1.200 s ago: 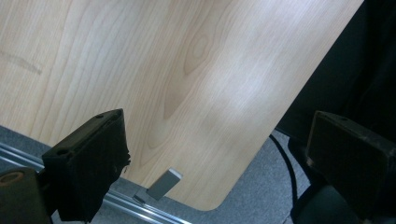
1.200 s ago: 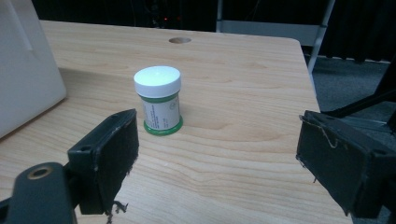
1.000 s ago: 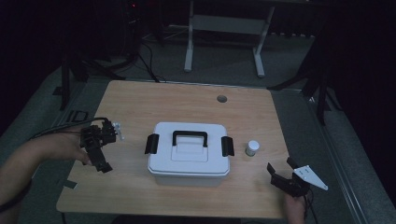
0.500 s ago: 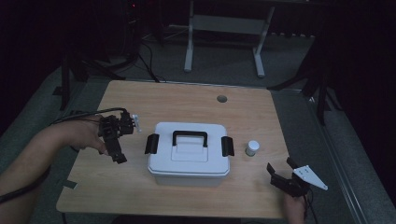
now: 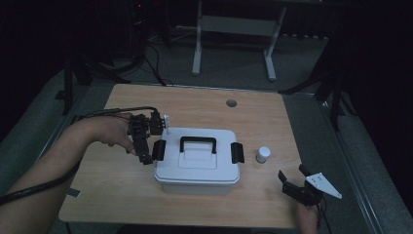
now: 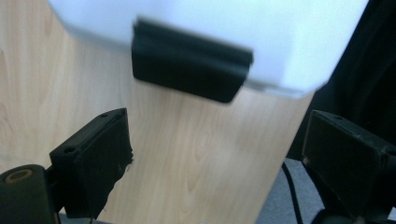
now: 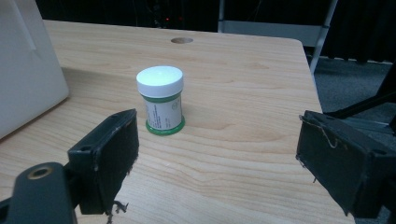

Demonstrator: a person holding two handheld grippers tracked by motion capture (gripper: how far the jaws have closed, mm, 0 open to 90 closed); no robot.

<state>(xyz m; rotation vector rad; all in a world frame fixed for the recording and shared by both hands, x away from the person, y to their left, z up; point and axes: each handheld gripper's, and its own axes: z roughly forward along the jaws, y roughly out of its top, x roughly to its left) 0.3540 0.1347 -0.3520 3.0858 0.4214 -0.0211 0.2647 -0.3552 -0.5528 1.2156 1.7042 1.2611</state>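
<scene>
White plastic makes up the storage box [image 5: 197, 168] that sits near the middle of the pale wooden table [image 5: 204, 105], its lid shut and a black carry handle [image 5: 198, 142] lying flat on top. Black latches sit on its two short ends: the left latch [image 5: 159, 149] and the right latch [image 5: 237, 152]. The left gripper [image 5: 147, 155] is held at the box's left end, just beside that left latch, with the person's hand [image 5: 114, 136] wrapped around its body and a cable [image 5: 104, 113] trailing back toward the table's left edge. In the left gripper view its two black jaws stand wide apart with bare wood between them, and the latch [image 6: 189, 70] hangs just beyond the jaw tips, blurred, fixed to the white wall of the box [image 6: 280, 37]; nothing is pinched, and whether a jaw touches the latch cannot be told. The right gripper [image 5: 296, 184] hovers low at the table's front right corner, well apart from the box, a grey three-cornered plate [image 5: 324, 184] on its top. Its jaws are also spread, holding nothing. In the right gripper view a small jar [image 7: 161, 100] with a white cap and green label stands upright on the wood ahead of the jaws, near the box's right end and clear of it. A round hole [image 5: 231, 103] pierces the table toward its far edge.
</scene>
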